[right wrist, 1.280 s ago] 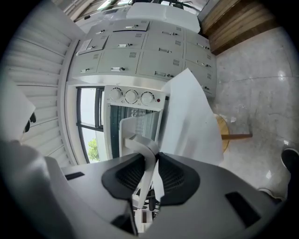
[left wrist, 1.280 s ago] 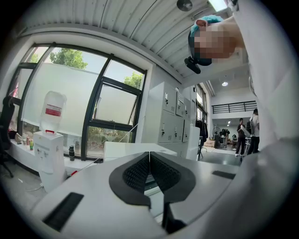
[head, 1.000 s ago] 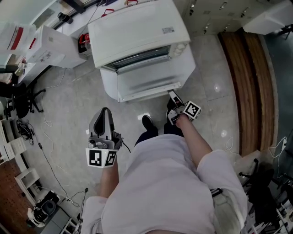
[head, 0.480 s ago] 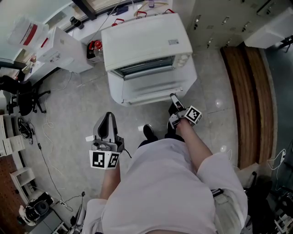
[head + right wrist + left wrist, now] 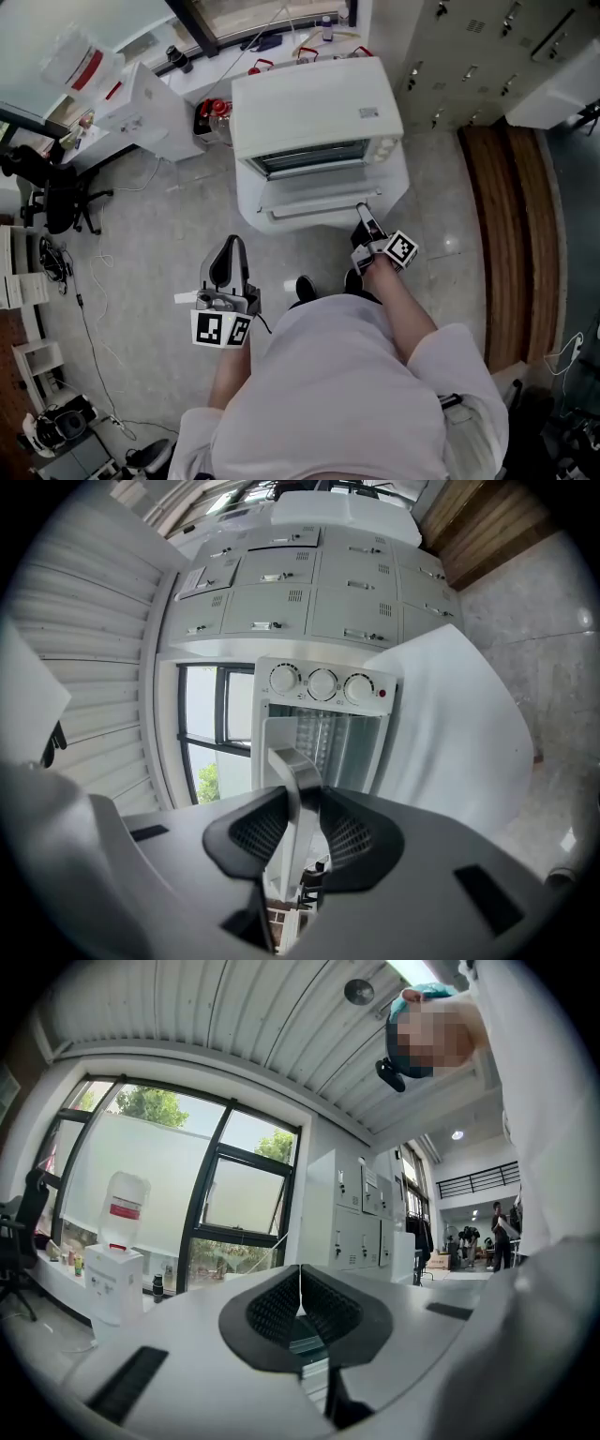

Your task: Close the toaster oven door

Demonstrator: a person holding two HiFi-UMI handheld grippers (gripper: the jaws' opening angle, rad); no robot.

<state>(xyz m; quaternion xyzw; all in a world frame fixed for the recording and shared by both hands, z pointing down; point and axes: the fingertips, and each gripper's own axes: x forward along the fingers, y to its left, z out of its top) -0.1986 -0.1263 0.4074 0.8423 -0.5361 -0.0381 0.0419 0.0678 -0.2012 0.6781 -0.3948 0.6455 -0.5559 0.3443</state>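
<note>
**Oven door halfway up, right fingers on the handle**

Toaster oven: white, straight ahead of the person, near the window wall. Door hinged at the bottom. A second ago it lay flat out toward the person. Now it is tilted up, with a dark strip of the opening showing above it. I'd call the closing about half done, with the push home to come.

Right gripper: fingers clenched on the door handle and raised along with it.

Left gripper: held back on the left, well apart from the oven. Fingers pressed together on nothing.

Views: the head view gives the door's tilt. Only the right gripper view shows the grip itself, plus the three knobs and the rack inside. The left gripper view shows only windows and a water dispenser.
</note>
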